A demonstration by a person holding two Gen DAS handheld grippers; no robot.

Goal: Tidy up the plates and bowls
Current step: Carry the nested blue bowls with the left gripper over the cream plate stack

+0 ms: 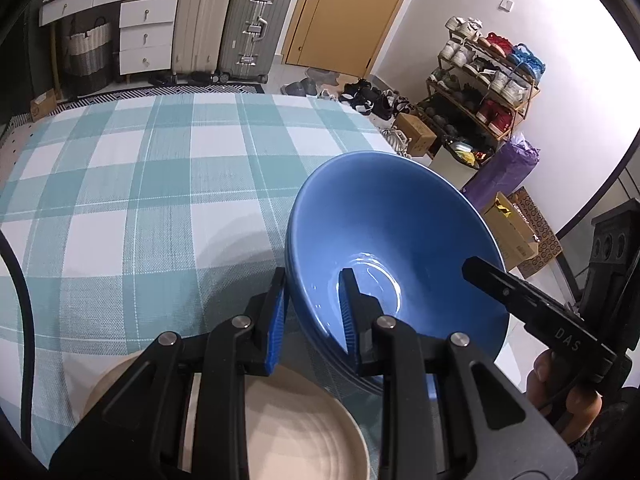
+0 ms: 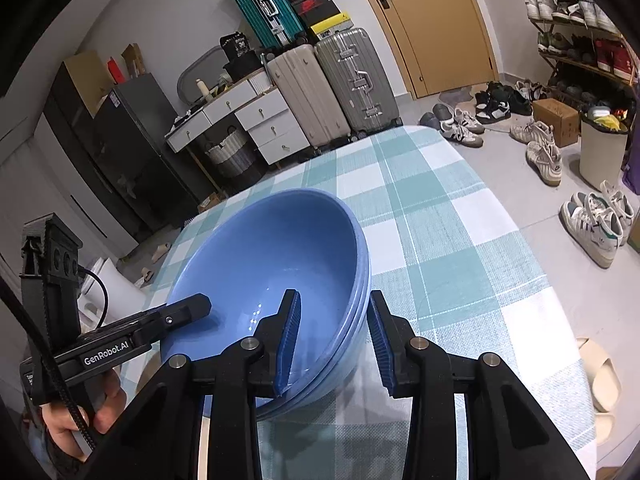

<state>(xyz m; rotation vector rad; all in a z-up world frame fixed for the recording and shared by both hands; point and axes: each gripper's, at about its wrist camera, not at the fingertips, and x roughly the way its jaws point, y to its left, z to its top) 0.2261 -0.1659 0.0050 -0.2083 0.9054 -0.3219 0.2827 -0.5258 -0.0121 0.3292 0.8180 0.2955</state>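
A: What is sitting nearest the left tool (image 1: 313,312)?

B: A cream plate (image 1: 288,432) is lying right under its arms on the desk (image 1: 132,184). Just ahead, its two blue pads are sitting nearly together over the near wall of a stack of blue bowls (image 1: 400,232), one pad outside the stack and one inside the top bowl. It is gripping that rim.

A: And the right tool (image 2: 334,336)?

B: It is reaching in from the opposite side of the same stack (image 2: 272,264). One pad is sitting inside the top bowl and the other outside the wall; its jaws are standing narrow, a little wider than the left ones, and seem to be pinching the rim, though a slight gap is showing by the outer pad.

A: So both are sharing the stack?

B: Yes. Each tool is showing up in the other's view, poking in over the far rim, with fingers of the person's hand (image 2: 80,412) wrapping its handle.

A: Where is the stack sitting?

B: Directly in front of both tools, on the checked teal and white cloth, near the desk's corner, with at least three nested rims showing.

A: Farther out?

B: Beyond the desk, suitcases (image 1: 236,24) are standing against the wall beside white drawers (image 1: 146,36), a tan door (image 2: 440,28) is sitting next to them, and a shoe rack (image 1: 484,80) is standing off to the right with loose shoes (image 2: 592,224) lying on the floor.
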